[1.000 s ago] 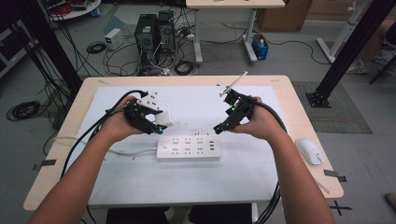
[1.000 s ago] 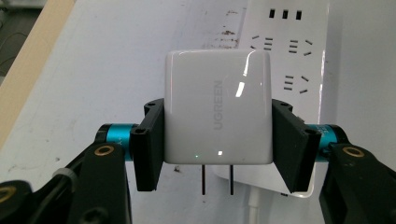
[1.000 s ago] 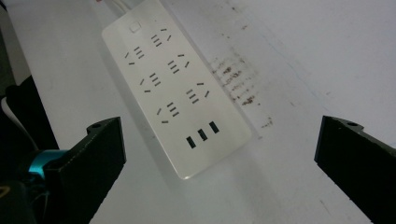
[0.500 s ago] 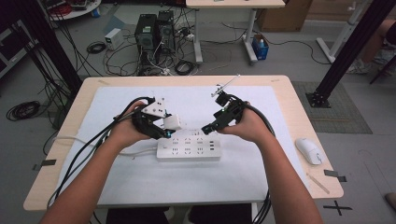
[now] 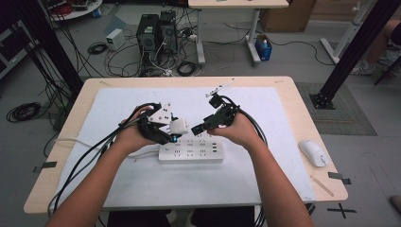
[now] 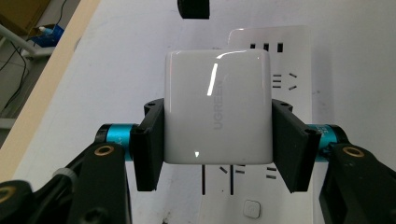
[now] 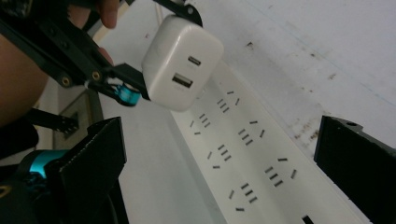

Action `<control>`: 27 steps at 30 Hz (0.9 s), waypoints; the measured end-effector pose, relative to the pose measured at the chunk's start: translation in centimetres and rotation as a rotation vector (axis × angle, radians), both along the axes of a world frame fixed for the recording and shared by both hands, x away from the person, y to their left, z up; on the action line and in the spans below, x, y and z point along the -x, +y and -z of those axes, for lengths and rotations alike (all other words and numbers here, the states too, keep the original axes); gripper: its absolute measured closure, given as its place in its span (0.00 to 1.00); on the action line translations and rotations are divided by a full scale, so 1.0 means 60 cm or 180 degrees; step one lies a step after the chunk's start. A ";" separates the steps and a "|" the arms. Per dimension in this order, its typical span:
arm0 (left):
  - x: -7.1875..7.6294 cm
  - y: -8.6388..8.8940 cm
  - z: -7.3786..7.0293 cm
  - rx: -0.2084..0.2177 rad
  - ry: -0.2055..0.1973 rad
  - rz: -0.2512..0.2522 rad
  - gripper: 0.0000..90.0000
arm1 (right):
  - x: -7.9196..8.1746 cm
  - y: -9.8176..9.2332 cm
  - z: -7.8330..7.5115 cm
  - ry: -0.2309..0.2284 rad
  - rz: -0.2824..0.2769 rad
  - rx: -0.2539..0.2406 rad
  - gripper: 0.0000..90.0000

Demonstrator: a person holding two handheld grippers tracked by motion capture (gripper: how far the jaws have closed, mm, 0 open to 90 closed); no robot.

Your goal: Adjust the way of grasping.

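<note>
Your left claw is clamped on the charger by its two sides: a glossy white cube with rounded corners, grey lettering on one face and two ports, one small oval, one rectangular, on its end. It hangs just above the white strip, which lies near the middle of the tabletop. Your right claw stands wide open over the strip's sockets, holding nothing.

- Left gripper: jaws clamped, angled toward the table's middle.
- Right gripper: jaws wide apart, seemingly tilted down, near the left one.
</note>
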State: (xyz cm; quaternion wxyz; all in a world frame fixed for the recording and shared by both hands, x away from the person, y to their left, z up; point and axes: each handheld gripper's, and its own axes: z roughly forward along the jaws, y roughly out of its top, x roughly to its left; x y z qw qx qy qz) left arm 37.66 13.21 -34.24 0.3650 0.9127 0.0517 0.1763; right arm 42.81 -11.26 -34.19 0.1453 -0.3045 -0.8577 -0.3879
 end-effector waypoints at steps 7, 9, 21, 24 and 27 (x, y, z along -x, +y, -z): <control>0.006 -0.009 0.005 -0.0017 -0.0077 0.0033 0.47 | -0.005 0.010 0.009 0.0213 0.0112 -0.0268 0.02; 0.008 -0.011 0.005 -0.0020 -0.0096 0.0048 0.47 | -0.007 0.015 0.012 0.0256 0.0122 -0.0304 0.02; 0.010 -0.014 0.007 0.0006 -0.0149 0.0071 0.47 | -0.014 0.033 0.031 0.0491 0.0221 -0.0460 0.04; 0.010 -0.014 0.007 0.0014 -0.0160 0.0074 0.47 | -0.015 0.038 0.035 0.0519 0.0239 -0.0440 0.06; 0.010 -0.015 0.008 0.0012 -0.0158 0.0085 0.47 | -0.015 0.041 0.038 0.0511 0.0226 -0.0437 0.06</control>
